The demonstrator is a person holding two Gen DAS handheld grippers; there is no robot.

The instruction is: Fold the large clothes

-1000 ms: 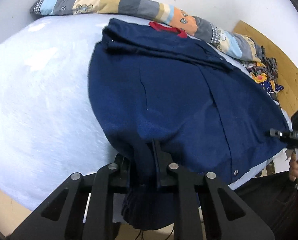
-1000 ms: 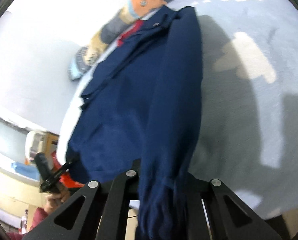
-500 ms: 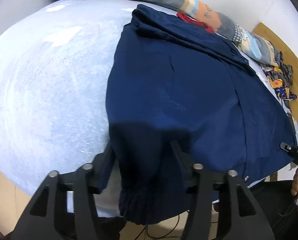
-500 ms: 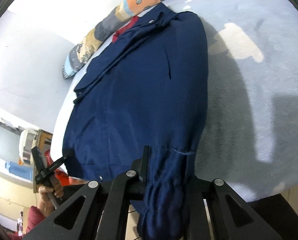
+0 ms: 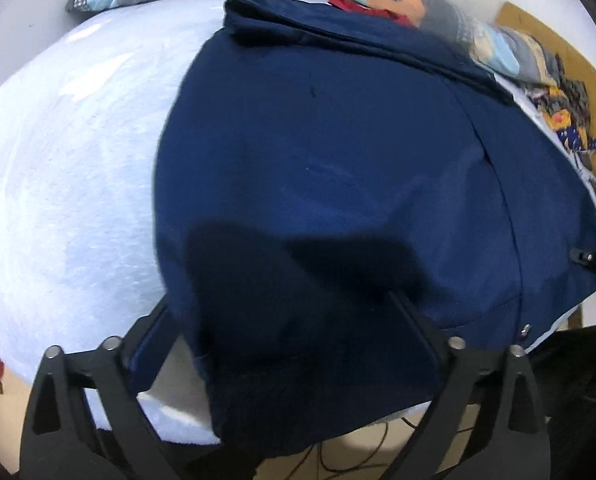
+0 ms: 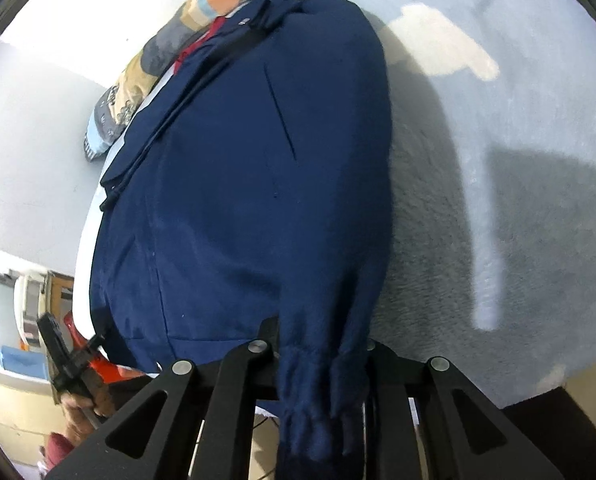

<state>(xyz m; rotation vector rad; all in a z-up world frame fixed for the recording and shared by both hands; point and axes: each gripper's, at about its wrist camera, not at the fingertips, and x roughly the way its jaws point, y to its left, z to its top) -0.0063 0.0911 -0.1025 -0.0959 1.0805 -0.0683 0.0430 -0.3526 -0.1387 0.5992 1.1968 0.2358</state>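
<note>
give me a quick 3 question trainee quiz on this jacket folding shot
1. True or false: the left gripper is clamped on the navy jacket.
2. What does the right gripper hold? A) patchwork pillow B) the jacket's ribbed cuff C) nothing
3. Fill in: the jacket lies on a pale blue ____.

Key
1. False: its jaws have just been opening and stand wide, cloth loose between them.
2. B, the ribbed cuff.
3. Blanket.

Both wrist cameras look steeply down, close over the navy jacket [image 5: 337, 160] [image 6: 238, 200] on the pale bedcover [image 5: 78, 180] [image 6: 497, 160], from opposite sides.
</note>
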